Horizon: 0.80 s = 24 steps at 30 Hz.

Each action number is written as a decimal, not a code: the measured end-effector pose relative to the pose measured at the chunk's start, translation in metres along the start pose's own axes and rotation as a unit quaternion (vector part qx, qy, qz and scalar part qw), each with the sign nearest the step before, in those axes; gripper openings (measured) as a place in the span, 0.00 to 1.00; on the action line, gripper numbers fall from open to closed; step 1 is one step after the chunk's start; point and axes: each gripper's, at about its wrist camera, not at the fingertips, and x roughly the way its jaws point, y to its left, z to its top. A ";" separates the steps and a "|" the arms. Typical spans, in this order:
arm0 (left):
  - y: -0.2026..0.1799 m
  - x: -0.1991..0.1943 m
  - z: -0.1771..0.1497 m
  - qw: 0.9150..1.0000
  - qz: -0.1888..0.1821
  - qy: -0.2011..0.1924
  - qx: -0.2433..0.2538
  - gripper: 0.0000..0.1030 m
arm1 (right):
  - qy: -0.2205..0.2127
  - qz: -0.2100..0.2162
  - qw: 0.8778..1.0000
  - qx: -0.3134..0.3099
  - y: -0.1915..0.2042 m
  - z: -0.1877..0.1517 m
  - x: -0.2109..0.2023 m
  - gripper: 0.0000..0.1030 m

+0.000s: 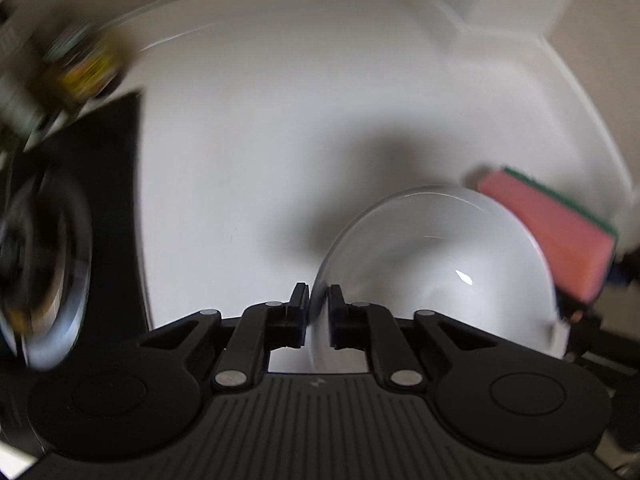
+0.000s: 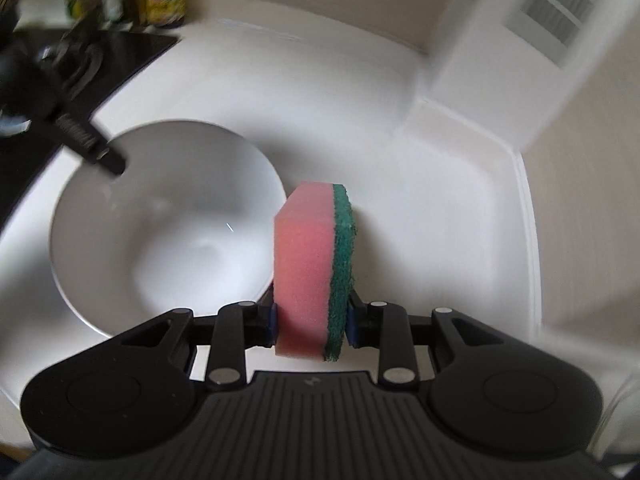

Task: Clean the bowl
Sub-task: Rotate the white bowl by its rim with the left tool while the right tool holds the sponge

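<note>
The white bowl (image 1: 440, 272) was held by its rim above the white table (image 1: 260, 140). The left hand-held gripper (image 1: 319, 300) was closed on that rim: one pad was seen inside the bowl and the other outside, and the thin wall was pinched between them. In the right wrist view the same bowl (image 2: 168, 232) was seen from above, with the left hand-held gripper (image 2: 114, 166) reaching its far left edge.

The right hand-held gripper (image 2: 312, 320) was closed on a sponge (image 2: 308, 264), which was kept upright between the pads. The pink foam side was turned to the bowl and the green scouring side away from it. The sponge (image 1: 556, 236) was just beside the right edge of the bowl; whether it touched the rim could not be told, because the picture was blurred.

At the far left a black surface (image 2: 132, 52) was seen, and behind it some jars (image 2: 164, 0), probably food jars.
</note>
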 end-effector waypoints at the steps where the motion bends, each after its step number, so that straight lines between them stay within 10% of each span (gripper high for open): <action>1: -0.004 0.009 0.001 1.000 0.009 -0.003 0.025 0.15 | 0.000 0.001 1.000 -0.007 0.001 0.002 0.001 0.26; 4: -0.019 0.032 -0.010 0.996 0.043 -0.023 0.077 0.19 | -0.010 0.014 0.999 -0.030 0.002 0.003 0.002 0.26; 8: 0.019 0.056 -0.002 0.998 0.037 -0.024 -0.033 0.22 | -0.016 0.024 0.999 0.017 0.000 -0.006 -0.007 0.26; 15: 0.032 0.062 -0.019 0.979 0.065 -0.032 -0.188 0.27 | -0.034 -0.026 0.997 0.069 0.051 -0.050 -0.039 0.26; 24: 0.073 0.051 -0.043 0.967 -0.039 0.017 -0.251 0.14 | -0.020 0.079 0.995 0.054 0.032 -0.095 -0.086 0.25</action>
